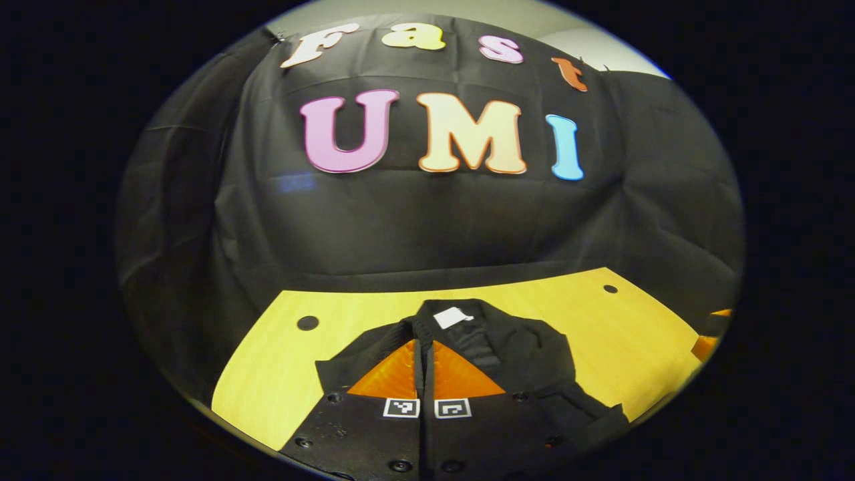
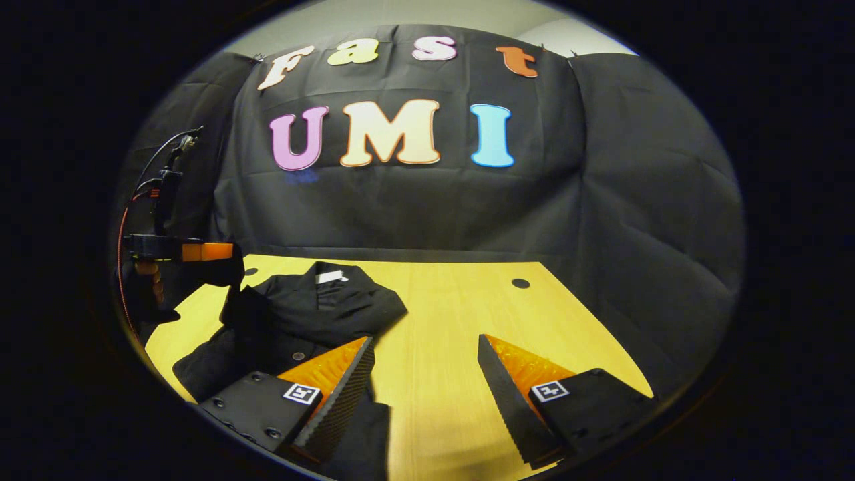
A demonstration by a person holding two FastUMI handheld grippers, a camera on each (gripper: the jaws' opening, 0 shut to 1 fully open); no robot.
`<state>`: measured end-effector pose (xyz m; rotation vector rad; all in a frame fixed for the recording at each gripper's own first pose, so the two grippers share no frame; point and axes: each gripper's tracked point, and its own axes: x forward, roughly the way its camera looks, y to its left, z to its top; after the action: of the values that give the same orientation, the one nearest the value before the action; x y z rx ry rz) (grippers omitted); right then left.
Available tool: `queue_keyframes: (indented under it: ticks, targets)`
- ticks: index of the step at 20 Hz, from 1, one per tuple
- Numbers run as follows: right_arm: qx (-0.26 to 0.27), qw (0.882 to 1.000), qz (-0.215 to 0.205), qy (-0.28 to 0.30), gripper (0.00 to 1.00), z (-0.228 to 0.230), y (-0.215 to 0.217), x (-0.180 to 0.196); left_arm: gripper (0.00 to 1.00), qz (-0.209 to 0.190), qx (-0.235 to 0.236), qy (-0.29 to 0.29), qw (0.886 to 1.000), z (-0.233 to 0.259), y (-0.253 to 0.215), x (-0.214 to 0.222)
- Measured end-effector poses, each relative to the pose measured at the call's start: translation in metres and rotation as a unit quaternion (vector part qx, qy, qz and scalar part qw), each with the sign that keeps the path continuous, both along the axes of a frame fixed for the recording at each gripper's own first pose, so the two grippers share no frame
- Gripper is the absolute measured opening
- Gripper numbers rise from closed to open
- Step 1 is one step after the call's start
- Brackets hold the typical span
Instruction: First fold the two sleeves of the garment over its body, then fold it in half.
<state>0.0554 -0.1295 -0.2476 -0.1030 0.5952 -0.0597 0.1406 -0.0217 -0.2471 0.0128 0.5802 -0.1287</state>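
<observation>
In the left gripper view, the left gripper [image 1: 425, 364] sits lowest and nearest, its two fingers pressed together with no gap between them, over the near part of a black garment [image 1: 528, 361]. Whether any cloth is pinched between the tips cannot be told. Just past the fingertips lies the garment's collar with a white tag [image 1: 453, 316], and the dark body spreads to the right, its folds rumpled. The garment rests on a yellow wooden table [image 1: 621, 334], whose top carries small dark round holes [image 1: 307, 323] near the far corners.

In the right gripper view, the right gripper [image 2: 425, 357] is released, its fingers spread wide apart with bare tabletop [image 2: 441, 314] between them. The left-hand finger [image 2: 334, 394] overlaps the near edge of the garment [image 2: 314, 314], which lies on the left half of the table, collar and tag [image 2: 331, 276] toward the far side. The right-hand finger stands over bare wood, apart from the cloth. Farther off at the left edge, the other gripper [image 2: 200, 252] hangs above the garment's far left part, with cables [image 2: 143, 180] rising above it.
</observation>
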Motion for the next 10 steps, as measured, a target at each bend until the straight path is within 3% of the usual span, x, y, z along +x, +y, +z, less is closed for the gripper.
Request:
queue_keyframes:
  ticks: [10]
  targets:
    - [0.005, 0.998, -0.054, 0.014, 0.98, -0.004, -0.066, -0.027, 0.00, -0.084, -0.008, 0.032, 0.996, -0.047, -0.119, 0.024]
